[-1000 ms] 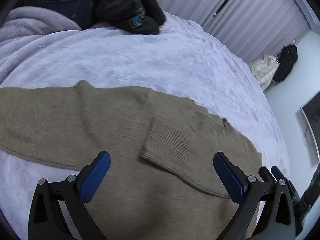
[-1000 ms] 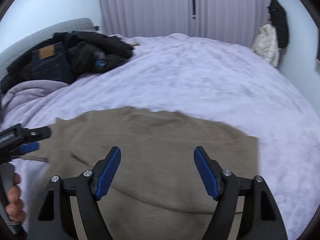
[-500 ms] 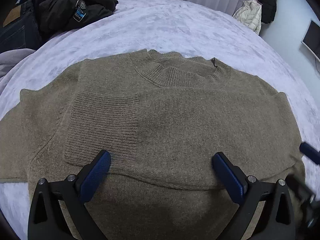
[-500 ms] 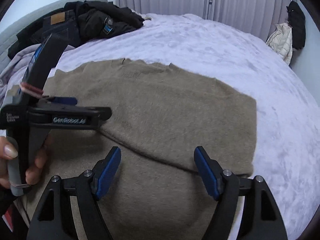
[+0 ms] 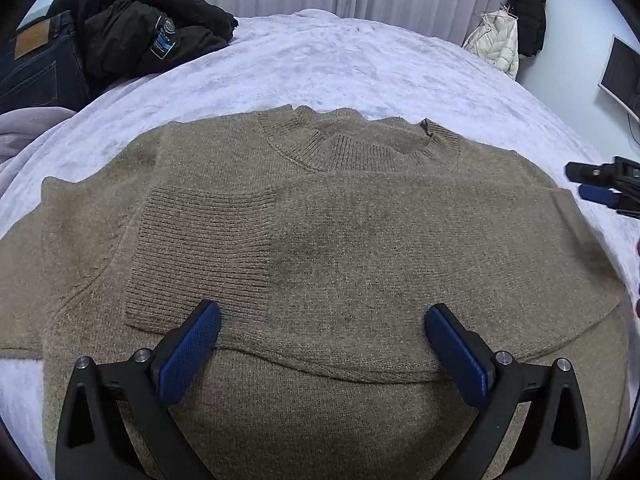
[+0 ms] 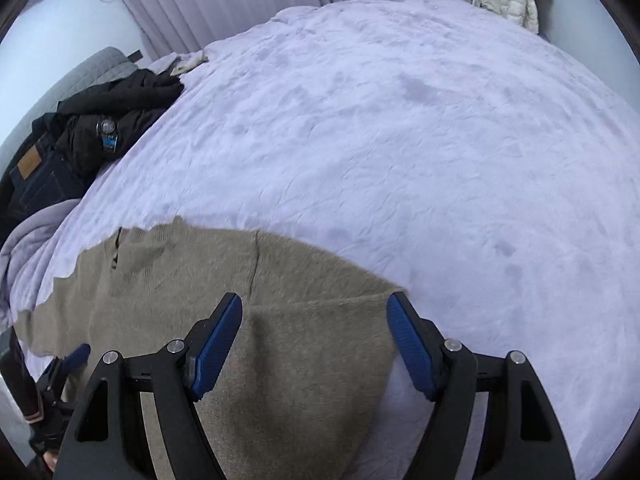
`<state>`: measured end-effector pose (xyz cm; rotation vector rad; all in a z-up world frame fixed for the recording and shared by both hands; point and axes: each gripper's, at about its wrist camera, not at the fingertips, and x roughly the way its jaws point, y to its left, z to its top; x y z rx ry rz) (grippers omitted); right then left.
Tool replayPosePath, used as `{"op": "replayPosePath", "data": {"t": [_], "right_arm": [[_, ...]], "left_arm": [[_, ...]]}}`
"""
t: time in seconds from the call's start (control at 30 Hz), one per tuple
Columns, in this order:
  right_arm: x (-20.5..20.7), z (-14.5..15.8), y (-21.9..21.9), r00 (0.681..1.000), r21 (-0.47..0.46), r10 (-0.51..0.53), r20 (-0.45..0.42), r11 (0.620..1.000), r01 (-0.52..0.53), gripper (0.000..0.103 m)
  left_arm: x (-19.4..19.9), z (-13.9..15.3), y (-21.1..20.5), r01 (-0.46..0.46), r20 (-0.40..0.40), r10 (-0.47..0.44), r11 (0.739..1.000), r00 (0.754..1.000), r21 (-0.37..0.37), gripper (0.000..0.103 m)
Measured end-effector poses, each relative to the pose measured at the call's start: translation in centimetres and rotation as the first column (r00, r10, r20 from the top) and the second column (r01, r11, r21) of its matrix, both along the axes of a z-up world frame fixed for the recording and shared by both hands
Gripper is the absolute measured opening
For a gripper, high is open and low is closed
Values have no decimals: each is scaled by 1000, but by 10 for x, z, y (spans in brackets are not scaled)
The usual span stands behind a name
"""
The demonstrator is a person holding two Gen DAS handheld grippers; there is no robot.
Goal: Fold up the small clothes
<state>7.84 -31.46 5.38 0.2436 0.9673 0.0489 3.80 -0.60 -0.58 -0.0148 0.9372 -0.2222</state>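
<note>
Right tool (image 6: 314,334) now beside ribbed sweater (image 5: 320,240)

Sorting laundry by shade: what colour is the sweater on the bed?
Olive-brown sweater, plain knit; clearest in the left wrist view.

matt knit sweater (image 5: 360,248), plush bedspread (image 6: 400,140)

Left gripper (image 5: 322,354) and right gripper (image 6: 314,344) — black frames, silver screws, blue-padded fingers (image 5: 188,354).
</note>
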Motion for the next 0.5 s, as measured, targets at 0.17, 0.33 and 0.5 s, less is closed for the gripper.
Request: {"op": "replayPosePath", "data": {"t": [0.17,0.33,0.5], "right_arm": [[-34,20,24,997,-58,70,44,996,-68,78],[-70,1,77,988,-210,151,-22,966,-152,78],[-115,-14,106,990,-405,137,-23,904,-134,79]], "left_arm": [[10,17,0,-42,-45,41,999,998,-30,103],[17,13,-3,-83,-85,79,996,993,-36,103],[0,9,-9,-19,-66,23,998,998,62,103]]}}
